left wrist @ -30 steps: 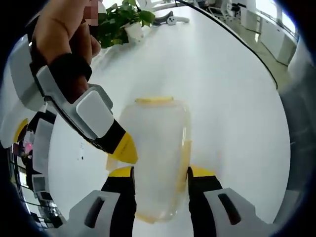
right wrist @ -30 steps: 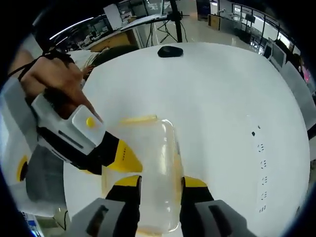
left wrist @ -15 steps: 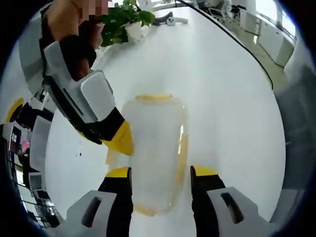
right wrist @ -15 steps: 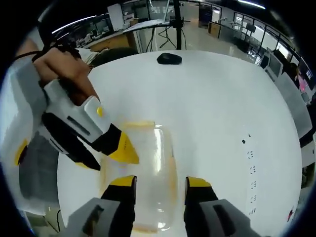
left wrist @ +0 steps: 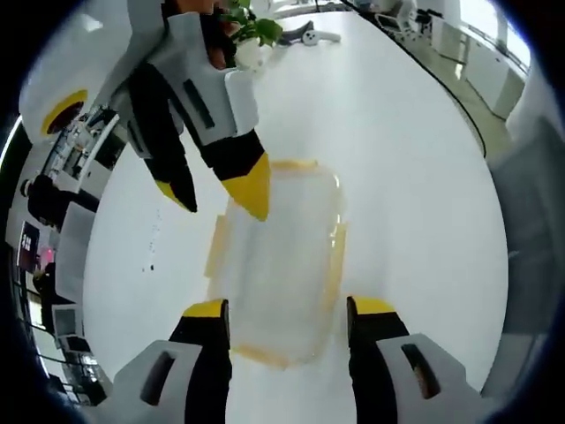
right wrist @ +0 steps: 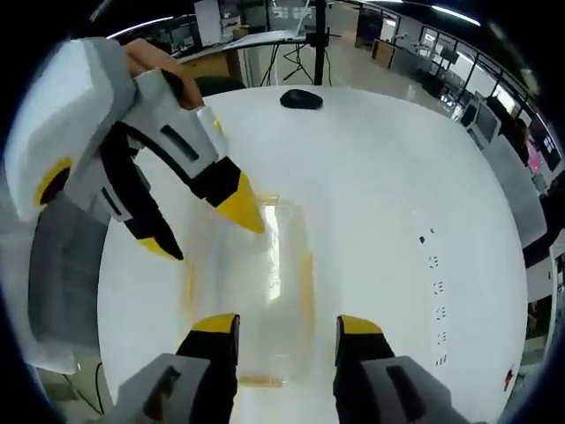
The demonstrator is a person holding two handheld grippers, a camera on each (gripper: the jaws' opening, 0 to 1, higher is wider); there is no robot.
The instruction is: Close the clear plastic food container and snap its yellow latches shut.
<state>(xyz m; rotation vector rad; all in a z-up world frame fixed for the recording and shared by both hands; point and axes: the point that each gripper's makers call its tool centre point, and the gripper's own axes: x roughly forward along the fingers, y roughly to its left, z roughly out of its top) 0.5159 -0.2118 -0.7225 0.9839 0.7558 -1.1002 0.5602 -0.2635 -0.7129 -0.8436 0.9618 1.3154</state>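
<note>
Container: the clear rectangular plastic food container lies flat on the round white counter, between and just ahead of the left tongs; in the right gripper view the same container lies ahead of the right tongs.
Long axis: runs away from both cameras, roughly in line with each pair of jaws; one short end is near the jaw tips, the other far.
Lid: looks seated on the box, so closing seems done, though the clear plastic makes this hard to confirm.
Latches: yellow latches show along all four edges; whether any is snapped down cannot be told, so I judge latching as what is left.
Left tongs: jaws apart, straddling the near end, holding nothing.
Right tongs: jaws apart and empty; in the left gripper view they reach in from above, one yellow tip over the container's far left corner.
Background: a potted green plant at the far rim.
</note>
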